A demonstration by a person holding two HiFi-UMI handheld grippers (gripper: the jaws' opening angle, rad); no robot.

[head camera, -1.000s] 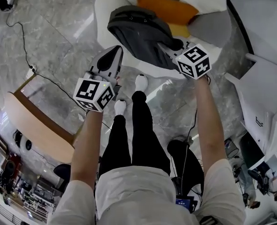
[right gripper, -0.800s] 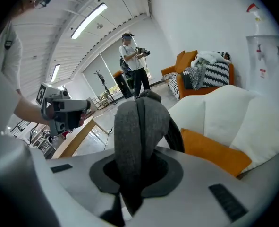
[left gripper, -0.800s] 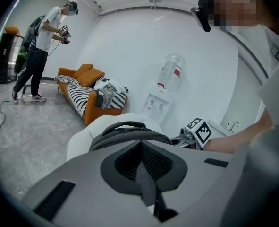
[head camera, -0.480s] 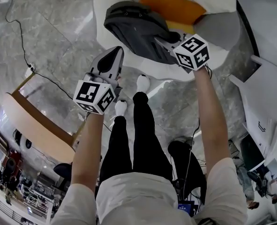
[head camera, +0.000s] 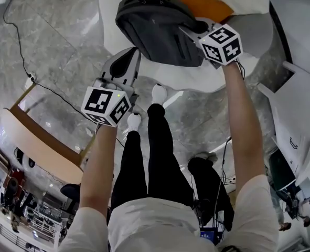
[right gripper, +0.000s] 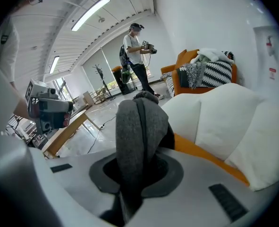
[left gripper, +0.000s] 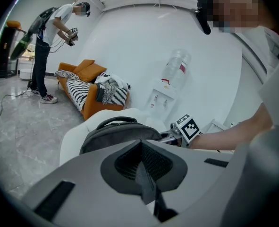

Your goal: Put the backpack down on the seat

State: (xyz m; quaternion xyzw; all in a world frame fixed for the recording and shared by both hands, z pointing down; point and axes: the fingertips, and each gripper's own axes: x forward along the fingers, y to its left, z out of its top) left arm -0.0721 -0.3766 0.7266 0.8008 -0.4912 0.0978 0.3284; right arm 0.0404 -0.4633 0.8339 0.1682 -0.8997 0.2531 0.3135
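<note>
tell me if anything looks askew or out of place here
The dark grey fabric backpack hangs tilted over the white cushioned seat, seemingly not set down yet, held only by a strap in the right gripper. A black cable trails loose across the marble floor.

**Three cameras trained on one armchair**

The head camera looks steeply down on the white rounded armchair [head camera: 110, 16] from above and in front of it. The camera on the left gripper [head camera: 127, 62] faces the armchair's front from a little way back. The camera on the right gripper [head camera: 190, 31] sits close over the armchair, beside its orange seat cushion [right gripper: 210, 157]. All three views share the armchair and the dark grey fabric backpack [head camera: 155, 25].
</note>
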